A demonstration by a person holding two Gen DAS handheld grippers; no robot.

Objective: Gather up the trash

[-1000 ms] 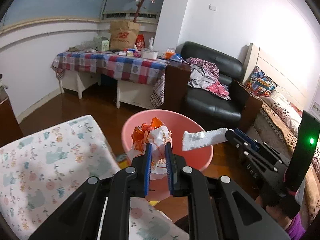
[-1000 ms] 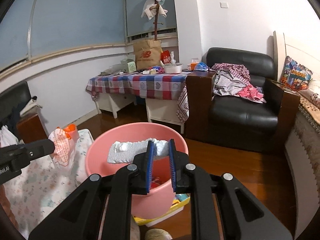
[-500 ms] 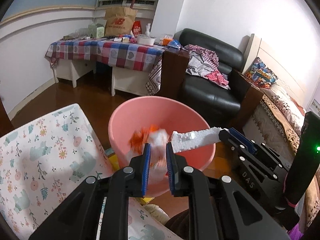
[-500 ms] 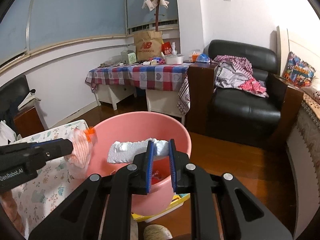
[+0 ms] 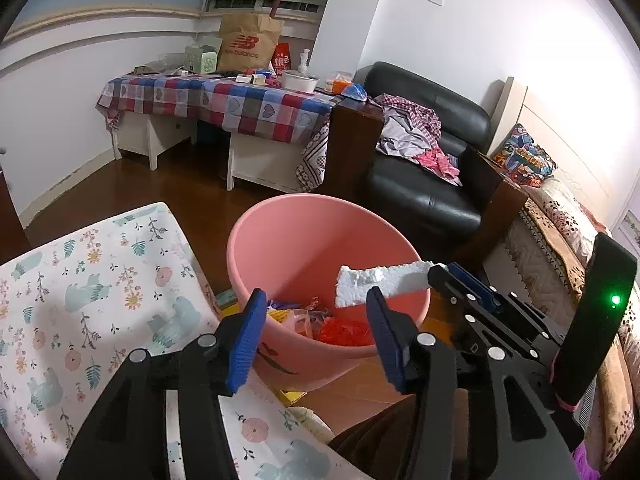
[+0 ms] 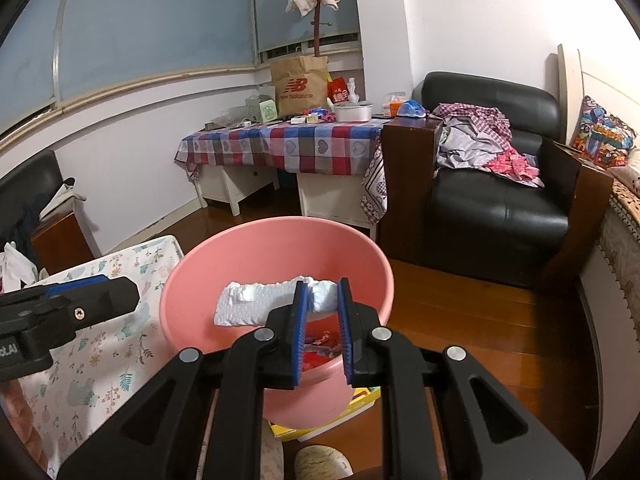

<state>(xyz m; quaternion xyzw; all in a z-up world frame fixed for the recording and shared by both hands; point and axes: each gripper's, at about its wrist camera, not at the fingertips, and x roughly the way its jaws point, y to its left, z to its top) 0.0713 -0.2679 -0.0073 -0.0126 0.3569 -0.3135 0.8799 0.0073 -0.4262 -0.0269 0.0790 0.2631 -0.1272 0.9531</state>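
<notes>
A pink bucket (image 5: 256, 236) stands on the wooden floor with colourful wrappers (image 5: 340, 330) at its bottom; it also shows in the right wrist view (image 6: 192, 272). My left gripper (image 5: 316, 320) is open and empty, just above the bucket's near rim. My right gripper (image 6: 322, 300) is shut on a white foam strip (image 6: 256, 300) and holds it over the bucket. The foam strip (image 5: 380, 280) and the right gripper (image 5: 460, 280) show at the right of the left wrist view. The left gripper's finger (image 6: 92, 292) shows at the left of the right wrist view.
A table with a floral cloth (image 5: 80, 300) is left of the bucket. A black sofa (image 5: 420, 192) with clothes and a bed (image 5: 560, 240) are to the right. A checked-cloth table (image 5: 220, 96) with clutter stands at the back wall. Yellow items (image 6: 360, 396) lie under the bucket.
My left gripper has opened and the orange-and-white wrapper it held has dropped into the bucket. The right gripper still holds the foam strip over the bucket.
</notes>
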